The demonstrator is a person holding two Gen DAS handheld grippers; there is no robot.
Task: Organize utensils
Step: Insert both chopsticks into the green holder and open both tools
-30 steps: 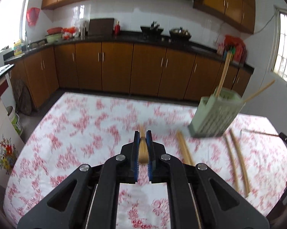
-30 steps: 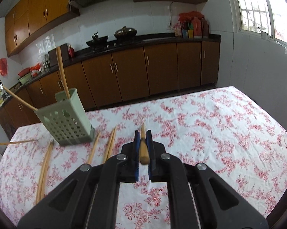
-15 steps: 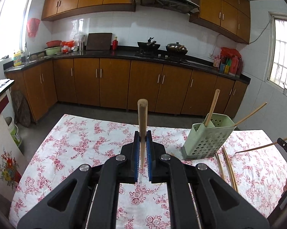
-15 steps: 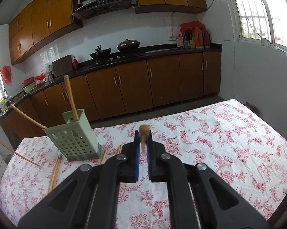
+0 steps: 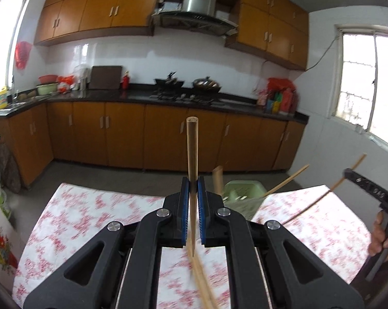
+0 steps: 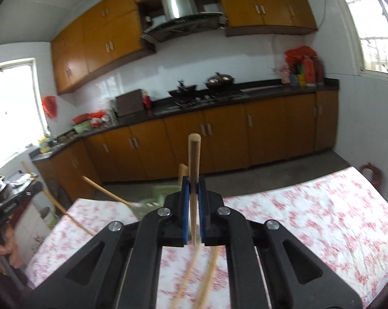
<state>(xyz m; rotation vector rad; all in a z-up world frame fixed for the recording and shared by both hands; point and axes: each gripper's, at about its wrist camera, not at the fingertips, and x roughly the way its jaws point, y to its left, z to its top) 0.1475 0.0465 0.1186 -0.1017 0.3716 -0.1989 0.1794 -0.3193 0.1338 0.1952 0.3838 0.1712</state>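
left gripper (image 5: 193, 193) pressed on wooden chopstick (image 5: 192, 149), held upright between blue pads (image 5: 184, 206), thick end above claw. right gripper (image 6: 193, 193) pinched on second chopstick (image 6: 194, 154), likewise upright. green holder (image 5: 241, 193) seen just behind left claw, on floral tablecloth (image 5: 90, 206). loose chopsticks (image 6: 194, 273) lying on cloth under right claw, blurred.

The left gripper (image 5: 193, 184) is clamped on an upright chopstick (image 5: 192, 149); the right gripper (image 6: 193, 184) is likewise closed on a chopstick (image 6: 194, 157), apparently upright.
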